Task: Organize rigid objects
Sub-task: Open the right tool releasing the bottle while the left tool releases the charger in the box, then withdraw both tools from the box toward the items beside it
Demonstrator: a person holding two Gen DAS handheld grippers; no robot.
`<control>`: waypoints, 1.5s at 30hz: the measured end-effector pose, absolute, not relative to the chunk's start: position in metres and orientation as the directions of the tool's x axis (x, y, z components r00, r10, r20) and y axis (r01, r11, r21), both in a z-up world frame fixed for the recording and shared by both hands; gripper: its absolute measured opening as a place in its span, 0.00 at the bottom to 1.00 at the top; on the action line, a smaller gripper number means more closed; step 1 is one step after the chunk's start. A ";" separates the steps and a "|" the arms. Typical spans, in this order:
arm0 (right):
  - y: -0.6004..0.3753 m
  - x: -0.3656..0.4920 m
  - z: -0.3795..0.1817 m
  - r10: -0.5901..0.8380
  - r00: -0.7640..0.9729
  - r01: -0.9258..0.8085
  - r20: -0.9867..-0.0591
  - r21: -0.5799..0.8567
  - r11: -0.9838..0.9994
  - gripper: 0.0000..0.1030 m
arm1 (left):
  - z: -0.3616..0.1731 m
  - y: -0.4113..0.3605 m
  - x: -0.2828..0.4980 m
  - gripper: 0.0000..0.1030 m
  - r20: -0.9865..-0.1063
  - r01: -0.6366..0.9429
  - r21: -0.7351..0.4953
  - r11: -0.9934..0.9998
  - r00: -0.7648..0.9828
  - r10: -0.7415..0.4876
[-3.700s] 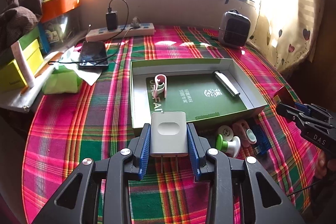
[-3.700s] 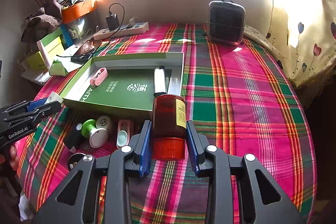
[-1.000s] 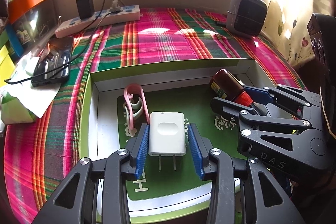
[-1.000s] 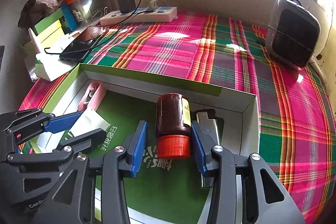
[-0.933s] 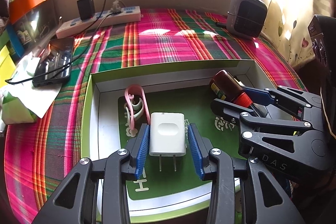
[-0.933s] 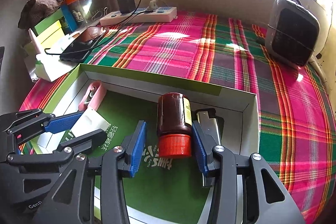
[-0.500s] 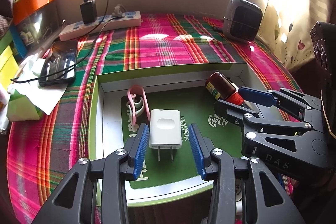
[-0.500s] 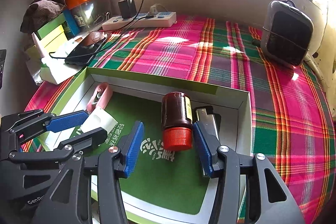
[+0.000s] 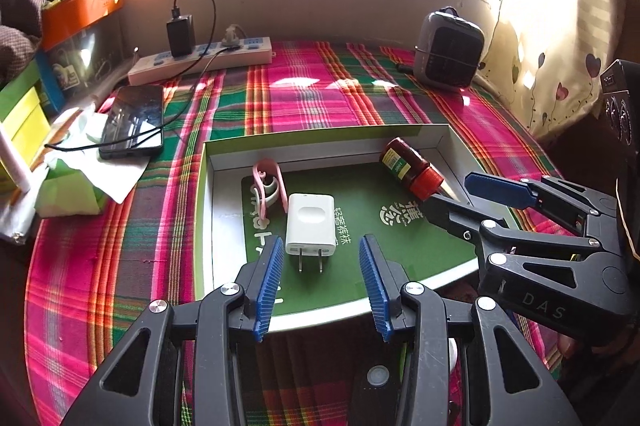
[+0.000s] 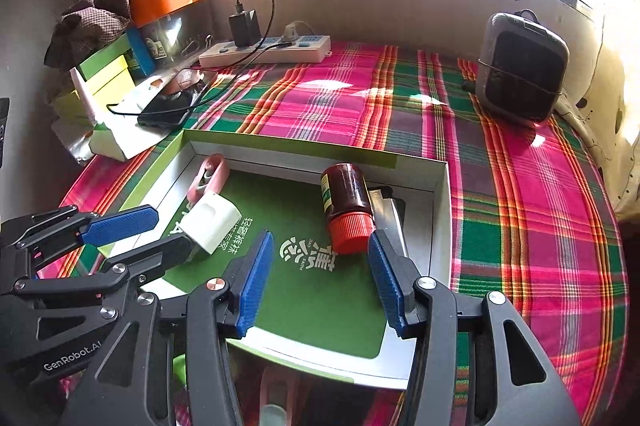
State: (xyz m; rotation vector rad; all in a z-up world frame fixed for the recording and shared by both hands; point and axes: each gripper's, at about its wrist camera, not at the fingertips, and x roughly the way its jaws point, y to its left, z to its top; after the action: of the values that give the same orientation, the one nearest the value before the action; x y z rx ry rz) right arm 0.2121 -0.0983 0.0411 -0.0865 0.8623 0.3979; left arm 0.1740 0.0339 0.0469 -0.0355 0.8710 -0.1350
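Sunlit windows backed a counter (image 9: 312, 94) spread with plaid cloth, where a shallow box (image 9: 204, 210) lay with a green card inside. Within it a white charger (image 9: 310, 222) lay flat, prongs toward the left gripper (image 9: 320, 280), whose jaws had just been opening and stood apart, touching nothing. A brown bottle (image 10: 346, 202) with a red cap lay on its side beside a silver bar (image 10: 390, 216), just ahead of the right gripper (image 10: 320, 278), jaws likewise just opened and empty. A pink clip (image 9: 268, 186) lay near the charger.
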 end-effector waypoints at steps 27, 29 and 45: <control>-0.106 0.103 0.042 0.406 0.561 -0.424 -0.721 0.170 0.889 0.49 | 0.048 0.067 0.090 0.38 -0.731 0.058 -0.163 0.985 0.664 -0.160; -0.105 0.096 0.040 0.424 0.551 -0.438 -0.719 0.184 0.880 0.49 | 0.047 0.070 0.086 0.38 -0.730 0.053 -0.175 0.983 0.663 -0.166; -0.084 0.075 0.010 0.478 0.468 -0.465 -0.743 0.253 0.848 0.50 | 0.034 0.079 0.068 0.38 -0.739 0.046 -0.215 0.975 0.645 -0.194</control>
State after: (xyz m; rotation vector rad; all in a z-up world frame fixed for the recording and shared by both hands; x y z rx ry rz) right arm 0.0751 -0.0837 0.0101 0.0154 0.9166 0.5782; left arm 0.0676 0.0794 0.0337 -0.1830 0.8600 -0.1374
